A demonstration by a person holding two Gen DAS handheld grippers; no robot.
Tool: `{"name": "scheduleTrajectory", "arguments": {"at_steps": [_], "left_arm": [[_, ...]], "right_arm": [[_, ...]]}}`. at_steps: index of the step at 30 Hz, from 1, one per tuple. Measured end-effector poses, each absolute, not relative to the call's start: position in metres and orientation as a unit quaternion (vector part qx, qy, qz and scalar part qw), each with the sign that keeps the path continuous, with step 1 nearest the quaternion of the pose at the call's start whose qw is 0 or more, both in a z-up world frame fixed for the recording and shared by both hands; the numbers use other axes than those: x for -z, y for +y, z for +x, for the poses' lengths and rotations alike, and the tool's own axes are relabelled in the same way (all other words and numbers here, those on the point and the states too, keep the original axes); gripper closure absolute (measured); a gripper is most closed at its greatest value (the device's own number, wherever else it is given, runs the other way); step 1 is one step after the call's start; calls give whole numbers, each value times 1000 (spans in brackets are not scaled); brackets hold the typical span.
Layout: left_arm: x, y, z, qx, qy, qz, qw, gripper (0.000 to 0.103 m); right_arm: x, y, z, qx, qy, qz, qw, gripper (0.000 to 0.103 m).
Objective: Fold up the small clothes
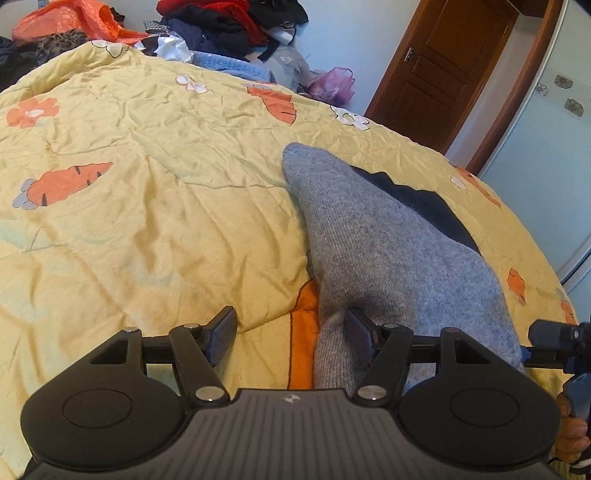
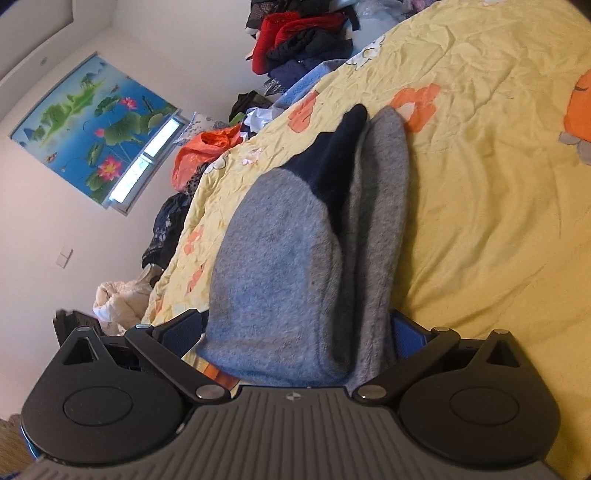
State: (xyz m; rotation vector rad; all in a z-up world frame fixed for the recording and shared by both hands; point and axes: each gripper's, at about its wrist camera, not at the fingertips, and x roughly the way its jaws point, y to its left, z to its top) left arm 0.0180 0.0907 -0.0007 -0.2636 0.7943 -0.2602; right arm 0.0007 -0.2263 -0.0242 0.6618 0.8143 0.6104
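Note:
Two grey socks [image 1: 376, 236] with dark navy parts lie stacked lengthwise on the yellow carrot-print quilt [image 1: 147, 221]. My left gripper [image 1: 291, 334] is open at their near end. The socks' left edge lies between its fingers, and the right pad rests over the grey knit without squeezing it. In the right wrist view the same grey socks [image 2: 295, 258] stretch away from me, the navy toe [image 2: 343, 147] at the far end. My right gripper [image 2: 295, 334] stands wide open, its fingers on either side of the socks' near end, not pressing on them.
A heap of dark and red clothes [image 1: 229, 22] and an orange plastic bag [image 1: 74, 18] lie beyond the bed's far edge. A brown door [image 1: 443, 74] stands at the right. A hand [image 1: 570, 424] and black gear show at the left wrist view's right edge.

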Motion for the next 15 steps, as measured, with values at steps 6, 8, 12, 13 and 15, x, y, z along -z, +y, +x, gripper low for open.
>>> {"name": "scheduleTrajectory", "arguments": {"at_steps": [6,8,12,13,15], "left_arm": [[1,82,27,133,381,-112,908,38],[2,81,27,134,380,-107,909,38],[2,82,27,142,385,-104,906,78],[3,83,28,141,392,-109,902,90],[0,81,28,146,396,-101,901,103]], "right_arm": [[22,-214,11,-283,387,309,821,2],[21,-208,13,-275,393,296,826,17],[28,-207,19,-252,421,279,826,78],[32,-210,20,-258,419,293,820,78],[34,-212,19,-261,418,296,818,80]]}}
